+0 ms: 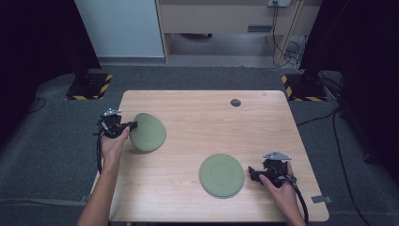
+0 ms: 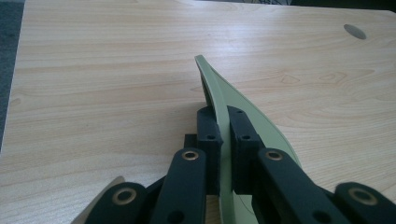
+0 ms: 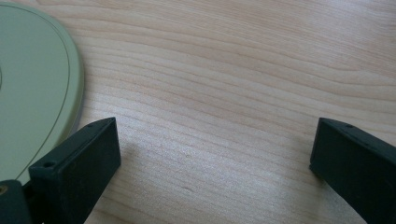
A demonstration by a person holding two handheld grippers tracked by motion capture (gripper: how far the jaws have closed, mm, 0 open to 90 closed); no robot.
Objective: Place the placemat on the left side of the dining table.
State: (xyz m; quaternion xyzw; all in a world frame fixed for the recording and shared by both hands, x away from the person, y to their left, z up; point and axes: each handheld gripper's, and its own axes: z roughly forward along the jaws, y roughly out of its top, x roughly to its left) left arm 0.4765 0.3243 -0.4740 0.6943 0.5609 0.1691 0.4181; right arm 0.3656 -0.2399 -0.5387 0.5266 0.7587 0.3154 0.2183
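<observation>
Two green plates are showing on the wooden tabletop (image 1: 202, 127), along with two grippers, one in each of the person's hands. The left gripper (image 1: 133, 125) is sitting at the left side of the tabletop, and its jaws are clamping narrow on the rim of the tilted plate (image 1: 148, 132), which is being held up at an angle with its right edge toward the wood. The flat plate (image 1: 221, 175) is lying toward the near right of the tabletop, well apart from the tilted one. The right gripper (image 1: 252, 173) is resting just beside the flat plate's right rim, its jaws standing wide with nothing between them. A single small dark round spot (image 1: 235, 102) is sitting near the far edge of the tabletop.

The left gripper view is giving the close detail that the high view is too small to show: the two black jaws are pressing on either side of the thin plate rim (image 2: 217, 100), and the plate is curving away edge-on above bare wood. The right gripper view is showing the gap between its jaws lying over bare wood grain, with the flat plate's edge (image 3: 42, 88) just beside the left jaw. The high view alone is taking in both plates, both hands and the grey floor (image 1: 56, 146) around the tabletop.
</observation>
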